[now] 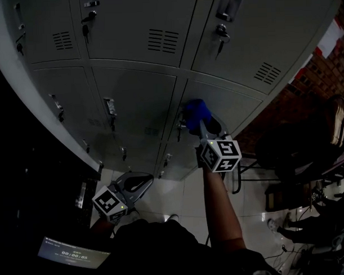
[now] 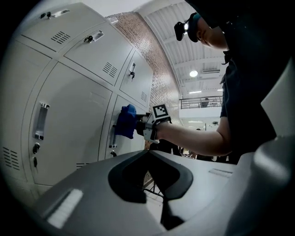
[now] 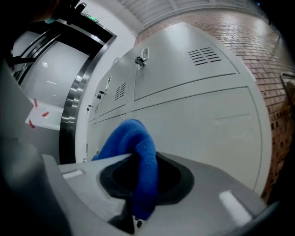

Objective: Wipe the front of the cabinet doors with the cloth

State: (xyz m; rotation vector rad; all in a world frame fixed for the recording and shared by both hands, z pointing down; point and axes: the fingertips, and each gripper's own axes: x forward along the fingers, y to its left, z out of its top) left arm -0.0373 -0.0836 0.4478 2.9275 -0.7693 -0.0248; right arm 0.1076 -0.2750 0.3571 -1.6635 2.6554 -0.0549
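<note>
Smooth metal cabinet doors (image 1: 134, 101), fuzzy cloth (image 1: 195, 112)

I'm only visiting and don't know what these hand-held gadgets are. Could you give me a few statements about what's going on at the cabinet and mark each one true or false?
1. The right gripper holds a blue cloth. True.
2. The left gripper holds a second cloth. False: its jaws are together with nothing between them.
3. The cloth is up against the front of a cabinet door. True: the left gripper view shows it at the door, close to the handle.
4. The cabinet doors stand wide open. False: every door in view is closed.
5. Both grippers are raised to the cabinet. False: the left gripper hangs low, away from the doors.
</note>
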